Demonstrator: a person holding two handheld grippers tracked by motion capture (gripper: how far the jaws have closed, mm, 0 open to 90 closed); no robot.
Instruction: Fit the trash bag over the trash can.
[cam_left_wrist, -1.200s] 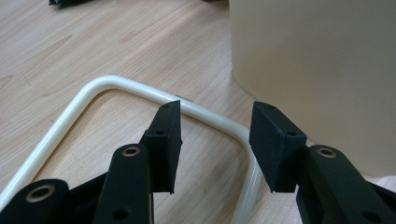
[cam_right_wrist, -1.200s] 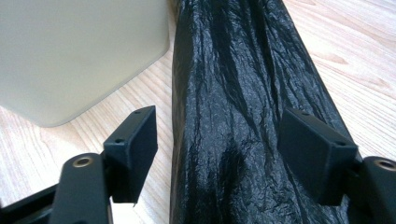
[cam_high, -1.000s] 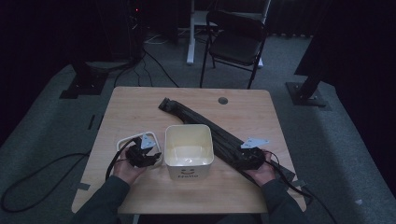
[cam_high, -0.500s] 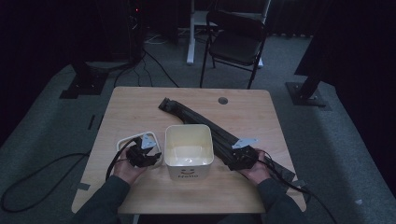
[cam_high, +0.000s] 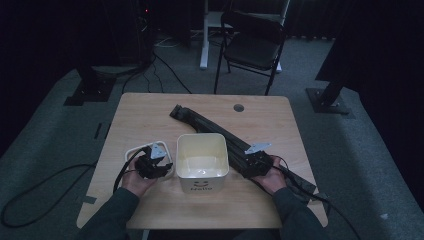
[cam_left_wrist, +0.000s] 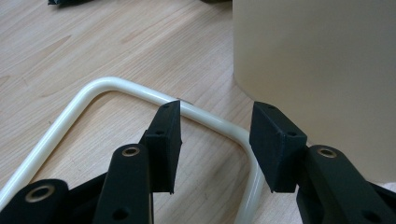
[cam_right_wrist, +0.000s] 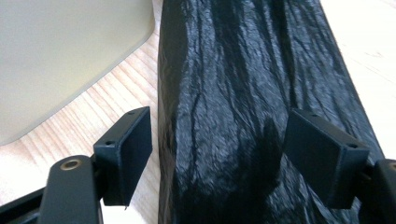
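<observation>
Palms-up, both hands (cam_high: 135, 176) low.

The table (cam_high: 150, 115) is pale wood with a fine straight grain. On it stands a cream bin (cam_high: 202, 161) with a dark smiley face and small dark lettering on its front. Beside the bin lies a glossy cream-white hoop (cam_left_wrist: 84, 100). A long folded bag (cam_right_wrist: 243, 93) is shiny black, creased all over with fine wrinkles. Both grippers are matt black, the left gripper (cam_left_wrist: 217, 140) with brass-coloured rivets, and each carries a grey plate on top. The sleeves (cam_high: 107, 215) are dark grey-green.
</observation>
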